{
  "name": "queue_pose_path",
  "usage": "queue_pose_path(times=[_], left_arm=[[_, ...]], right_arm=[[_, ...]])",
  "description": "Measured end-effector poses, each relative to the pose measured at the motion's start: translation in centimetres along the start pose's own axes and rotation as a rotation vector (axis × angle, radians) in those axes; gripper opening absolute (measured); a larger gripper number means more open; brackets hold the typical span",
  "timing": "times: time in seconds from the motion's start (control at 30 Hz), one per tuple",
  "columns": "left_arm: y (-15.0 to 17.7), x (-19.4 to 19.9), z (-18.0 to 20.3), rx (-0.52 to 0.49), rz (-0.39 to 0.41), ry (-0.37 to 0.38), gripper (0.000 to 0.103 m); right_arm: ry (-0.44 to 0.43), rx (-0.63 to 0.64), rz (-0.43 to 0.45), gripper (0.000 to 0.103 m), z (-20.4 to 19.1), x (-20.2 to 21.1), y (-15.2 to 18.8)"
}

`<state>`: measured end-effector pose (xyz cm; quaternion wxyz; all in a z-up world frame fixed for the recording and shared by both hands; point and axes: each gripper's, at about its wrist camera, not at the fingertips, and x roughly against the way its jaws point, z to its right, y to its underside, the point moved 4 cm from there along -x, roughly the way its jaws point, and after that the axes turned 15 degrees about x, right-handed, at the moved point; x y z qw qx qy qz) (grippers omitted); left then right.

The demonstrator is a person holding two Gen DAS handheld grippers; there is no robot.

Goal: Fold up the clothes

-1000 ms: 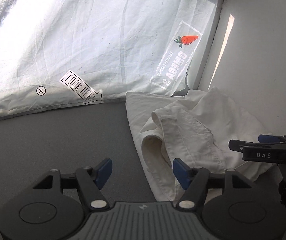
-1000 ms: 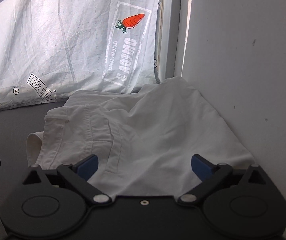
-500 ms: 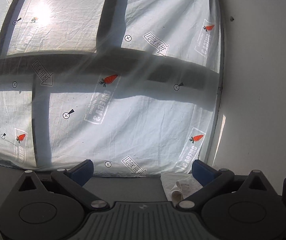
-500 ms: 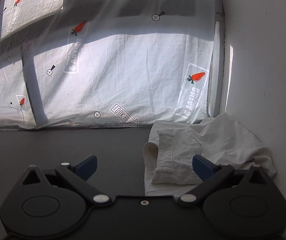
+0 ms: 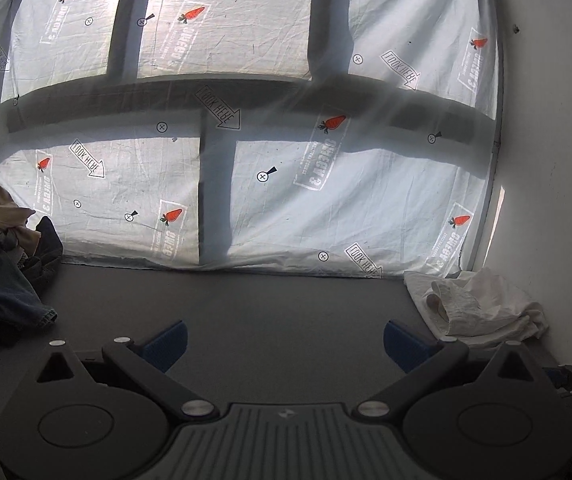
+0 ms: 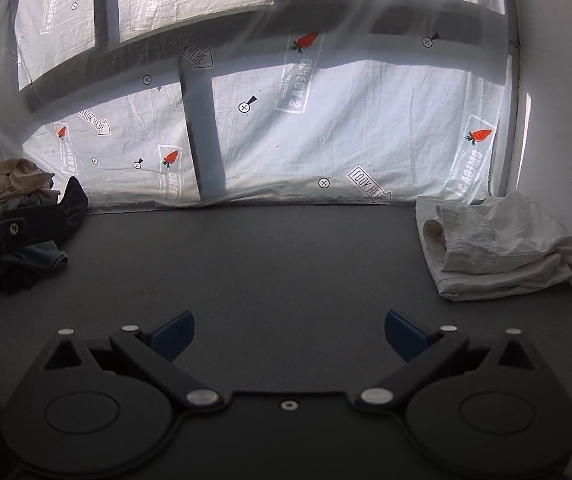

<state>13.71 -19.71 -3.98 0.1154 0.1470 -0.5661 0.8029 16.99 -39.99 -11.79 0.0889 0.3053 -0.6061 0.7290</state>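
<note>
A folded white garment [image 5: 481, 304] lies in the far right corner of the grey table, against the white wall; it also shows in the right wrist view [image 6: 497, 240]. A pile of unfolded clothes [image 5: 2, 256], beige on top and blue denim below, sits at the far left, and shows in the right wrist view [image 6: 18, 200] too. My left gripper [image 5: 284, 340] is open and empty above the table's middle. My right gripper [image 6: 289, 334] is open and empty, well back from the white garment. Part of the left gripper's body [image 6: 18, 228] shows at the left edge of the right wrist view.
A white sheet printed with carrots and "LOOK HERE" arrows [image 5: 286, 184] hangs over the window behind the table. A white wall [image 6: 565, 120] bounds the right side. The grey tabletop [image 6: 266, 260] stretches between the pile and the folded garment.
Both grippers have pulled back and up from the white garment, which now lies alone in the corner. The left gripper's jaws have opened wider. The clothes pile has come into view at left.
</note>
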Motion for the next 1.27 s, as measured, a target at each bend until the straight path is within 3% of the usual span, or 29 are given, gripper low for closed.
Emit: queue_pose_path(times=[0.13, 0.47, 0.6, 0.87, 1.27], left_arm=[[0.5, 3.8, -4.4, -0.049, -0.019, -0.028, 0.103], [2.0, 11.5, -12.2, -0.082, -0.062, -0.060, 0.103], [2.6, 13.5, -14.4, -0.046, -0.097, -0.070, 0.103], [4.2, 15.4, -15.7, -0.038, -0.129, -0.080, 0.103], [3.9, 16.3, -15.6, -0.039, -0.108, -0.044, 0.103]], right_arm=[[0.017, -0.094, -0.055, 0.103, -4.9, 2.9, 1.0], [0.066, -0.013, -0.053, 0.103, -15.8, 10.1, 3.1], [0.062, 0.046, -0.061, 0.103, -19.0, 12.4, 3.9], [0.082, 0.109, -0.059, 0.103, -21.0, 15.0, 4.4], [0.068, 0.127, -0.060, 0.103, -21.9, 15.7, 4.8]])
